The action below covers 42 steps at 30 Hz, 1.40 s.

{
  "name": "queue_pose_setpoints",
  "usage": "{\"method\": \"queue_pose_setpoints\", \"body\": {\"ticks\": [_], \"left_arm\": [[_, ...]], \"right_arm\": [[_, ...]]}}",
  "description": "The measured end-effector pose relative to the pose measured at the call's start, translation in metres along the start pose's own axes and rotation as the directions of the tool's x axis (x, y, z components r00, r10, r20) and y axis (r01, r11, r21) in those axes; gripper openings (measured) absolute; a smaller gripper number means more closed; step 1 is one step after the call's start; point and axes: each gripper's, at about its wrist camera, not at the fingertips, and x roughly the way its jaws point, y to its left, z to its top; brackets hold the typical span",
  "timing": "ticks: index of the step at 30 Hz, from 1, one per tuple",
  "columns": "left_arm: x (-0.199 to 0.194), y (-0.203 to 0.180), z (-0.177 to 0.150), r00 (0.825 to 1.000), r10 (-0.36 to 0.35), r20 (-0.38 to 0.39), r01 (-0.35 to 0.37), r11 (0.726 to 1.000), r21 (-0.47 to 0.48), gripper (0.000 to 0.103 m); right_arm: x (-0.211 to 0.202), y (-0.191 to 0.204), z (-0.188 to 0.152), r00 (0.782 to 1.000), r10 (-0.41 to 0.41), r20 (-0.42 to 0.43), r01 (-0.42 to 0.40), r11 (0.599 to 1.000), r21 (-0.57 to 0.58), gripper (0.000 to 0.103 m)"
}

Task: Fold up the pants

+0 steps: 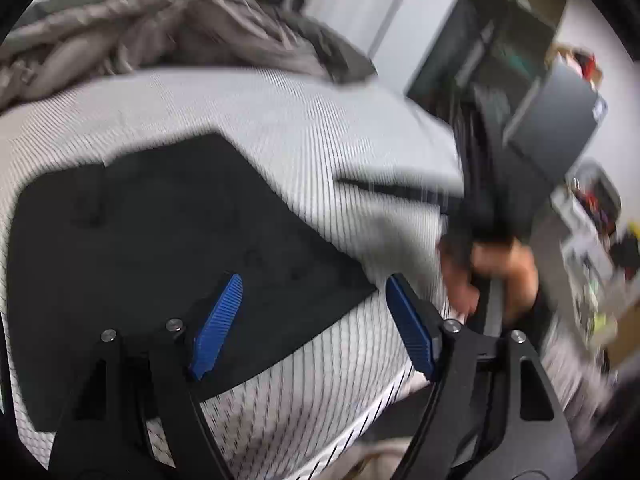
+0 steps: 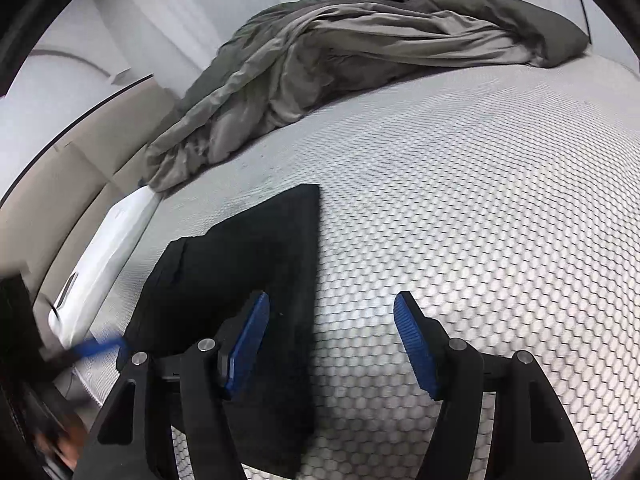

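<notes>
The pants (image 2: pixel 240 272), black and folded into a flat stack, lay on the bed (image 2: pixel 460 208), whose cover showed a honeycomb pattern. The right claw (image 2: pixel 332 336) hovered above them with its blue pads apart and nothing between them; the pants lay under its left finger (image 2: pixel 246 344) and stretched ahead and to the left of it, while bare mattress lay under its right finger. The left claw (image 1: pixel 312 324) was also spread wide and empty; in its blurred view the pants (image 1: pixel 160 248) lay below and ahead of it, mostly to the left, with their near edge passing between the fingers. To the right of the left claw a hand (image 1: pixel 492 276) gripped the other tool's black handle. A crumpled grey blanket (image 2: pixel 360 52) was heaped at the far side of the bed, well beyond both claws.
</notes>
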Motion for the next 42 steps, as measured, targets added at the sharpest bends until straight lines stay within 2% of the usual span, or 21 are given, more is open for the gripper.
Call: {"method": "queue_pose_setpoints", "body": {"ticks": [2,5,7,9,12,13,16,18,21,24,27,28,29,30,32,34,39,41,42], "left_arm": [[-0.01,-0.004,-0.01,1.0,-0.03,-0.002,0.03,0.999,0.038,0.071],[-0.047,-0.001,-0.01,0.993,0.006,0.115,-0.013,0.998,0.06,0.072],[-0.067,0.015,-0.005,0.981,0.093,0.168,-0.097,0.995,0.015,0.075],[-0.073,0.043,0.01,0.959,0.213,0.187,-0.206,0.977,-0.056,0.076],[-0.069,0.09,0.001,0.904,0.397,0.159,-0.376,0.915,-0.143,0.076],[-0.07,0.102,-0.004,0.901,0.412,0.133,-0.388,0.905,-0.174,0.076],[-0.062,0.126,-0.019,0.912,0.405,0.063,-0.38,0.893,-0.24,0.076],[-0.058,0.13,-0.023,0.91,0.412,0.045,-0.391,0.889,-0.239,0.076],[-0.048,0.127,-0.03,0.898,0.44,0.022,-0.427,0.882,-0.199,0.076],[-0.046,0.123,-0.031,0.897,0.441,0.02,-0.43,0.884,-0.181,0.076],[-0.039,0.121,-0.027,0.897,0.442,0.018,-0.432,0.884,-0.18,0.076],[-0.042,0.121,-0.026,0.896,0.444,0.017,-0.434,0.883,-0.177,0.076],[-0.041,0.121,-0.026,0.895,0.446,0.016,-0.436,0.883,-0.175,0.076],[-0.043,0.12,-0.026,0.895,0.446,0.015,-0.437,0.883,-0.173,0.076],[-0.045,0.12,-0.025,0.894,0.448,0.017,-0.439,0.882,-0.175,0.076],[-0.05,0.121,-0.025,0.894,0.448,0.029,-0.435,0.88,-0.188,0.076],[-0.065,0.125,-0.024,0.893,0.446,0.064,-0.423,0.879,-0.221,0.076],[-0.063,0.127,-0.024,0.892,0.45,0.054,-0.428,0.875,-0.225,0.076],[-0.061,0.128,-0.024,0.891,0.451,0.046,-0.431,0.874,-0.224,0.076]], "right_arm": [[0.0,-0.003,0.002,1.0,-0.004,-0.002,0.004,1.0,0.011,0.066],[0.001,0.003,0.003,1.0,0.018,-0.003,-0.018,1.0,0.0,0.066],[0.003,0.012,0.003,0.997,0.071,-0.013,-0.071,0.997,-0.011,0.066],[0.006,0.02,0.001,0.989,0.142,-0.037,-0.143,0.99,-0.018,0.066],[0.016,0.033,-0.003,0.963,0.257,-0.082,-0.259,0.966,-0.008,0.066],[0.02,0.036,-0.004,0.949,0.298,-0.103,-0.299,0.954,0.009,0.066],[0.036,0.046,-0.008,0.905,0.392,-0.163,-0.388,0.92,0.061,0.066],[0.044,0.049,-0.009,0.899,0.402,-0.176,-0.394,0.916,0.08,0.066],[0.049,0.05,-0.007,0.894,0.417,-0.162,-0.402,0.908,0.122,0.066],[0.053,0.048,-0.004,0.867,0.475,-0.149,-0.447,0.875,0.184,0.066],[0.061,0.053,-0.003,0.83,0.531,-0.17,-0.492,0.841,0.225,0.066],[0.064,0.057,-0.003,0.835,0.519,-0.183,-0.482,0.851,0.21,0.066],[0.068,0.063,-0.003,0.852,0.486,-0.196,-0.456,0.871,0.18,0.064],[0.07,0.067,-0.004,0.869,0.45,-0.206,-0.428,0.892,0.146,0.057],[0.075,0.074,-0.005,0.9,0.376,-0.221,-0.365,0.927,0.091,0.016],[0.075,0.077,-0.006,0.912,0.342,-0.226,-0.335,0.94,0.069,0.008],[0.037,0.091,-0.007,0.938,0.316,-0.141,-0.327,0.943,-0.059,0.006],[0.036,0.085,-0.017,0.954,0.245,-0.175,-0.262,0.962,-0.08,0.006],[0.042,0.08,-0.023,0.963,0.184,-0.197,-0.206,0.974,-0.095,0.006]]}}
